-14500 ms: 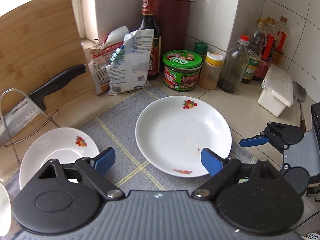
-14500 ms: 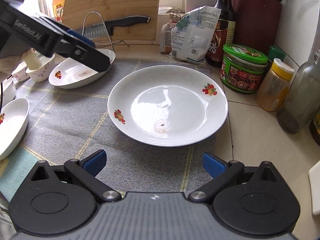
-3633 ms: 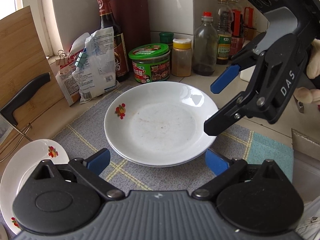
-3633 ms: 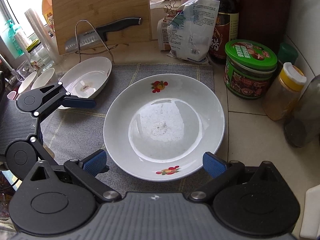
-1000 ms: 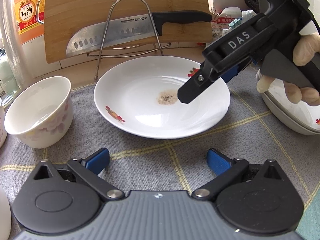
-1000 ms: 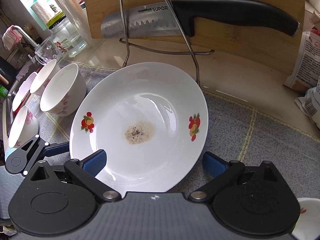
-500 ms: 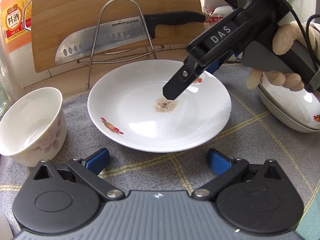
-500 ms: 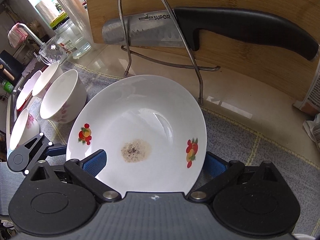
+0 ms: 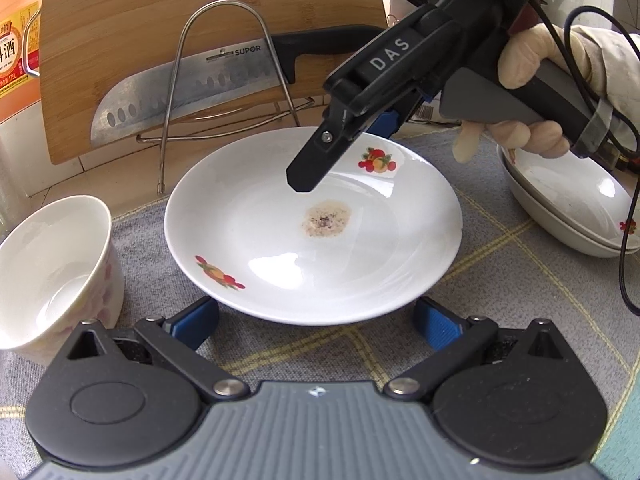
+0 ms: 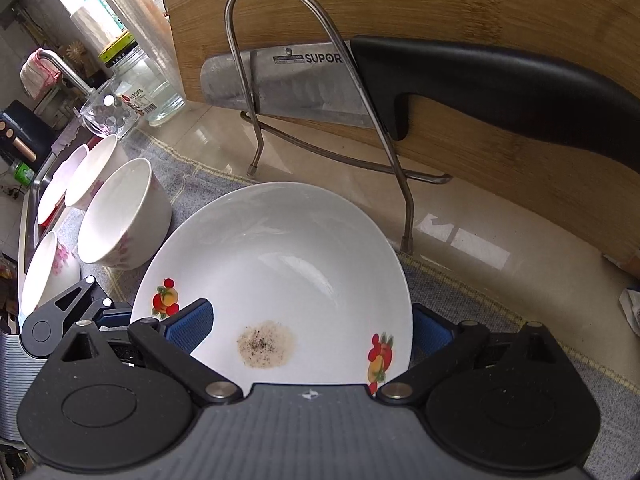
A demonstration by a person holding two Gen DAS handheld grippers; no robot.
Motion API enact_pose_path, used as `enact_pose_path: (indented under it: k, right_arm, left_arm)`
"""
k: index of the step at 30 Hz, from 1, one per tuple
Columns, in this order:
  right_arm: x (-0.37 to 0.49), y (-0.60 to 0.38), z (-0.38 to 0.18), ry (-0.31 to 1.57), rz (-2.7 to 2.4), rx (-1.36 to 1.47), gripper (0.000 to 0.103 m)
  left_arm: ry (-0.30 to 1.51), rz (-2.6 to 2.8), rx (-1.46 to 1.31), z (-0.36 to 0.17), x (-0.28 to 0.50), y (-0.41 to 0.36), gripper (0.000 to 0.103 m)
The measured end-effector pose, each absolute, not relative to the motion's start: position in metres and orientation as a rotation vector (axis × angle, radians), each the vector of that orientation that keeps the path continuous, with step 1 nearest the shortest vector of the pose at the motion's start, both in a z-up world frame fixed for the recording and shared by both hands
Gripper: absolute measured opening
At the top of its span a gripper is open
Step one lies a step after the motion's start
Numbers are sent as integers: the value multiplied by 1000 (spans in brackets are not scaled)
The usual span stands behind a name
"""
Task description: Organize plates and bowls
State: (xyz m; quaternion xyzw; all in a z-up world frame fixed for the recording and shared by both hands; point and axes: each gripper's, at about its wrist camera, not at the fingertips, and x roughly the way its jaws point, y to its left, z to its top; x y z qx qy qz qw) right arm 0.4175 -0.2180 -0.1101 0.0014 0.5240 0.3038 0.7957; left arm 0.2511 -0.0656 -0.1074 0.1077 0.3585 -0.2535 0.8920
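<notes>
The soiled plate [image 9: 316, 248] lies on the grey mat [image 9: 500, 280] near its back edge. The right gripper [image 10: 310, 330] straddles its rim, fingers spread, seemingly unclamped; the left gripper [image 9: 316, 322] waits released beside it.

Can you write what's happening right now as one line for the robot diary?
right claw open, straddling white fruit-print plate rim | left claw open, near side | plate on grey cloth | not lifted
</notes>
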Motion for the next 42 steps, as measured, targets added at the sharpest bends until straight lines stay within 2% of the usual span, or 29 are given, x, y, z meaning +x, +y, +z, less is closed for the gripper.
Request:
enact_pose_path:
  k: [42]
  right_arm:
    - [438,-205,-107,1199,767,-23,103]
  left_arm:
    - [713,-557,239,-104,248,-63,103]
